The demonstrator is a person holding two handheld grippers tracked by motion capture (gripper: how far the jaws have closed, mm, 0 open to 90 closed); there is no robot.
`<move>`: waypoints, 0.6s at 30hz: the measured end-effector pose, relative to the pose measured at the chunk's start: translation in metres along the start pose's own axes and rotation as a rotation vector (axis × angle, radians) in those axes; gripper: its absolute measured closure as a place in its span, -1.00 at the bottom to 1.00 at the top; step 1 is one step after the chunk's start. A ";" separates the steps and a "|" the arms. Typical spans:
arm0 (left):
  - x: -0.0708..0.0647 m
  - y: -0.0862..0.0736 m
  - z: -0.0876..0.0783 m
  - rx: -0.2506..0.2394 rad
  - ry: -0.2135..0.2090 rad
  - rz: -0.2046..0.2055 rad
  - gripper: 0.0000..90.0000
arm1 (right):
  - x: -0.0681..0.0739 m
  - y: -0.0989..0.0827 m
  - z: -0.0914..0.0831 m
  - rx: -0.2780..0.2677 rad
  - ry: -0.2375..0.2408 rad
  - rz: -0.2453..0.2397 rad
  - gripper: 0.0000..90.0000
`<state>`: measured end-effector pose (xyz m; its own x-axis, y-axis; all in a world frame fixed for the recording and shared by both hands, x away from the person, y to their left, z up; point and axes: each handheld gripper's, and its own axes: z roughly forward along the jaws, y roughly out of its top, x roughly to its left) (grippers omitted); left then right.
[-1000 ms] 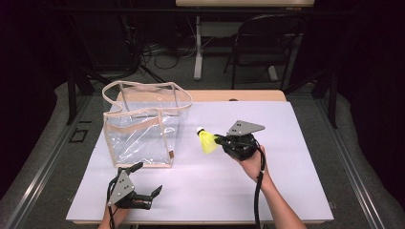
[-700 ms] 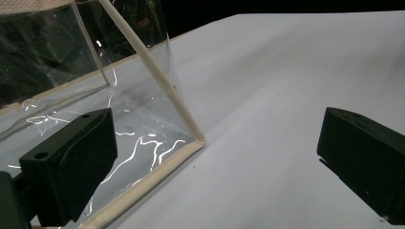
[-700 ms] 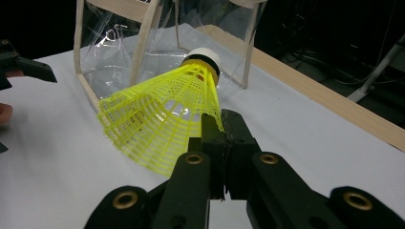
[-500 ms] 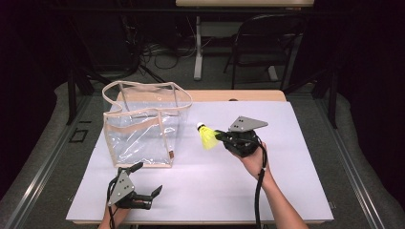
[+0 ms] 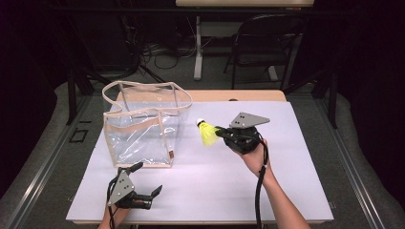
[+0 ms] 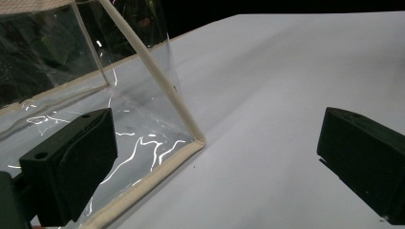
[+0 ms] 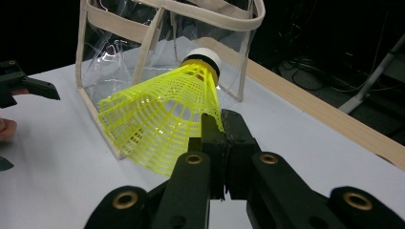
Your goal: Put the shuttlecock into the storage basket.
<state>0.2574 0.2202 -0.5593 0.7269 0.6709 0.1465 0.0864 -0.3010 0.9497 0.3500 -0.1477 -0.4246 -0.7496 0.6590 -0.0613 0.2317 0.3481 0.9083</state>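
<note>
A yellow plastic shuttlecock [image 5: 207,133] with a white cork hangs above the white table [image 5: 296,157], just right of a clear bag [image 5: 143,129] with beige trim. My right gripper [image 5: 218,132] is shut on the rim of its skirt. In the right gripper view the shuttlecock [image 7: 162,119] points its cork toward the bag [image 7: 119,28], with the right gripper [image 7: 222,126] pinching the mesh edge. My left gripper [image 5: 147,179] rests open near the table's front left, in front of the bag. In the left gripper view the left gripper [image 6: 215,162] has nothing between its jaws, and the bag's lower corner [image 6: 191,138] lies close ahead.
The bag stands upright with its top open at the table's left rear. A wooden desk edge [image 5: 229,95] runs behind the white surface. Beyond it stand a dark chair [image 5: 267,43] and cables on the floor. One finger [image 7: 33,87] of the left gripper appears at far left in the right gripper view.
The right gripper has lifted the shuttlecock slightly. The left gripper has stayed in place.
</note>
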 end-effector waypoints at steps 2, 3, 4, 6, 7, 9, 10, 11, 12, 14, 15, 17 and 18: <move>0.000 0.000 0.000 0.000 0.001 0.000 -1.00 | 0.000 0.002 -0.001 -0.004 0.000 -0.001 0.98; 0.000 0.000 0.000 0.000 0.000 -0.002 -1.00 | -0.001 0.003 -0.001 -0.005 -0.001 -0.002 0.98; 0.000 0.000 0.000 0.001 0.000 0.000 -1.00 | -0.001 0.004 -0.002 -0.005 -0.002 -0.002 0.98; 0.000 0.000 0.000 0.002 0.000 0.000 -1.00 | -0.001 0.005 -0.002 -0.010 0.000 -0.001 0.98; 0.000 0.000 0.000 0.002 0.000 0.000 -1.00 | -0.001 0.006 -0.002 -0.011 0.000 0.000 0.98; 0.000 0.000 0.000 0.000 0.000 0.000 -1.00 | -0.001 0.007 -0.002 -0.014 0.000 0.001 0.98; 0.000 0.000 0.000 -0.001 0.000 -0.001 -1.00 | -0.002 0.008 -0.003 -0.016 0.000 0.001 0.98; 0.000 0.000 0.000 -0.001 0.000 -0.002 -1.00 | -0.002 0.009 -0.003 -0.018 0.001 0.002 0.98; 0.000 0.000 0.000 0.000 0.000 -0.002 -1.00 | -0.002 0.009 -0.003 -0.017 0.002 0.000 0.98; 0.000 0.000 0.000 0.000 0.001 -0.002 -1.00 | -0.002 0.010 -0.003 -0.019 0.002 0.001 0.98; 0.001 0.000 0.000 -0.001 0.000 -0.002 -1.00 | -0.002 0.012 -0.003 -0.021 0.002 -0.001 0.98; 0.001 0.000 0.000 -0.001 0.003 -0.001 -1.00 | -0.002 0.013 -0.004 -0.026 0.002 -0.001 0.98; 0.001 0.000 0.000 -0.001 0.003 -0.001 -1.00 | -0.002 0.013 -0.004 -0.026 0.002 -0.001 0.98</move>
<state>0.2581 0.2212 -0.5592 0.7249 0.6731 0.1465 0.0861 -0.2995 0.9502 0.3518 -0.1470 -0.4107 -0.7508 0.6576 -0.0616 0.2145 0.3311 0.9189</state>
